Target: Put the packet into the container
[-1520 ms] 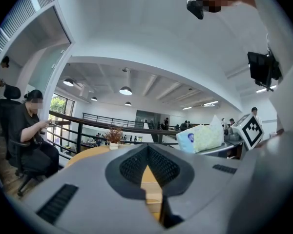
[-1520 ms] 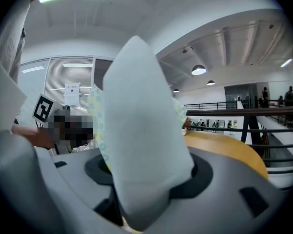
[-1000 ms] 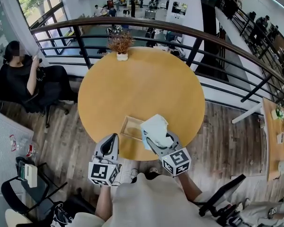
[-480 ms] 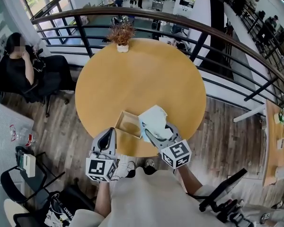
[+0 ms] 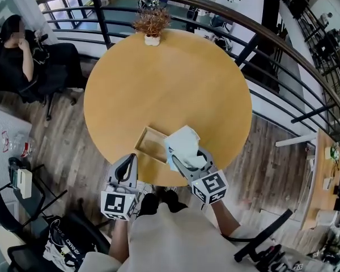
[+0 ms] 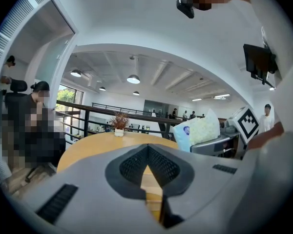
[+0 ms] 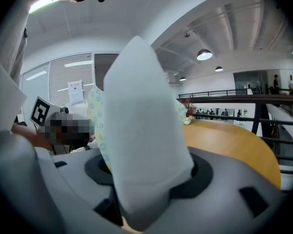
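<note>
Right tool (image 5: 182, 162) is clamped on the packet (image 5: 185, 145), a white soft pack with pale blue print. In the right gripper view the pack fills the gap between both pads and stands up out of the jaws. The packet is held at the 6 o'clock edge of the round wooden table (image 5: 164, 78), at the 3 o'clock end of the container (image 5: 150, 144), a shallow open wooden tray. From the head view I cannot tell whether the packet touches the tray. Left tool (image 5: 130, 164) is closed and holds nothing, its pads meeting at the tips. It sits off the table rim at the tray's 7 o'clock, clear of tray and packet. A small potted plant (image 5: 152, 27) stands at the table's 12 o'clock, beside the curved railing (image 5: 226, 16). A seated person in black (image 5: 20, 61) is at 10 o'clock, off the table.
</note>
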Motion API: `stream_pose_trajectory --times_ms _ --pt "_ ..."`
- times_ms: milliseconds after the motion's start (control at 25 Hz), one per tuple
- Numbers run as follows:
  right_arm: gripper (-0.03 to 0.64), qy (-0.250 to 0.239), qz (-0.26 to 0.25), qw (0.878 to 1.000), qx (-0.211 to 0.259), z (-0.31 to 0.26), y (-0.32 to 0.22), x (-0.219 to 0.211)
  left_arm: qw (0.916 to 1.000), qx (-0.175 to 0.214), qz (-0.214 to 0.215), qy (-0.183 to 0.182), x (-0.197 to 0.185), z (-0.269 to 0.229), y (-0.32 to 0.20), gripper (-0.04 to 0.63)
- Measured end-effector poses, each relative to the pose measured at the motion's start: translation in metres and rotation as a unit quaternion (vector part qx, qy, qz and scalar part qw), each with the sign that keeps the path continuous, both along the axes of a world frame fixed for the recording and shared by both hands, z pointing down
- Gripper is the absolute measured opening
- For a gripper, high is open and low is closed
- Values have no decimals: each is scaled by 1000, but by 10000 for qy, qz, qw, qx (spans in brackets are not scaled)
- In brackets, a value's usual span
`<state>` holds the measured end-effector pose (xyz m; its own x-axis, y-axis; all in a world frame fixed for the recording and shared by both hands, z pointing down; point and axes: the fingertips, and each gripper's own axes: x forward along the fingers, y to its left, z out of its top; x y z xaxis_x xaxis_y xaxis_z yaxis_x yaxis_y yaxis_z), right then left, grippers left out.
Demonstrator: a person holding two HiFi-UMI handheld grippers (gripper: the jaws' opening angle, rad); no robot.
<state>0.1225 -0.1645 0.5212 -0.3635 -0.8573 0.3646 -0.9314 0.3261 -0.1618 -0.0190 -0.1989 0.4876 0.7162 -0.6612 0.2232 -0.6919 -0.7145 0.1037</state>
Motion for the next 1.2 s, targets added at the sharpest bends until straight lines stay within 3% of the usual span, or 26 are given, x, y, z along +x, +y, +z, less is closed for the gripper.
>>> stream_pose_trajectory --times_ms 480,760,920,1200 --pt "272 104 -213 9982 -542 25 10 -1 9987 -459 -224 -2 -9 30 11 5" --pt "272 516 -847 9929 -650 32 -18 -13 9968 -508 -617 6 -32 26 7 5" --pt "272 864 -1474 9812 -901 52 -36 -26 9940 -558 -942 31 -47 27 10 6" --pt "272 1449 -2398 9484 -1487 86 -49 -42 9872 -570 -1490 79 -73 24 15 5"
